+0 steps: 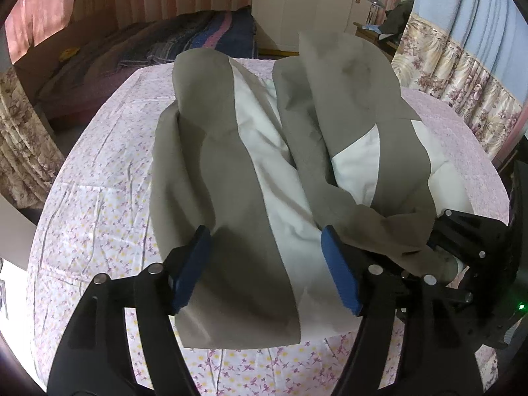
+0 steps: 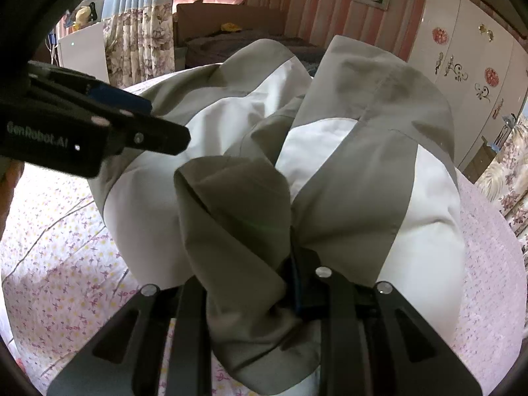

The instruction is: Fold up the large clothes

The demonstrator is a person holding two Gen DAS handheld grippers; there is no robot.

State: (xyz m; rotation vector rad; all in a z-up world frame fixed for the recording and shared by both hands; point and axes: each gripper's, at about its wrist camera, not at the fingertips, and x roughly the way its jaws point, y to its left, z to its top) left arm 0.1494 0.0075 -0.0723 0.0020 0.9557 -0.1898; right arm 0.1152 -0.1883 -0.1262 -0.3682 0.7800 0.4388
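1. On our left, the left gripper [image 1: 265, 265] stands with its blue pads [image 1: 191, 265] wide apart and pressing on nothing. A grey panel of the garment [image 1: 231, 171] lies flat beneath and between them, its near hem just short of the table's front edge.

2. The garment is a large grey-and-white piece, perhaps a jacket, spread over the flowered tablecloth [image 1: 99, 204]. It runs from just in front of us to the far side of the table, with its far parts standing up in soft humps.

3. We judge it light and limp: it creases, drapes and bunches freely. Nothing about it looks fragile. The smooth cloth may slide over itself, so a shallow pinch could slip off.

4. The best hold, in our view, is at a doubled edge or seam, such as the near hem or a grey band, taking enough layers that the fold comes along together.

5. To our right, the right gripper [image 2: 293, 274] has its jaws narrow, clamped on a gathered fold of the grey cloth. The fold rises out of the jaws and spills forward over the white panel [image 2: 330, 151].

6. In the right wrist view the left gripper [image 2: 138, 122] hangs at the upper left, above the garment's left side and apart from it, so only one tool holds the cloth.
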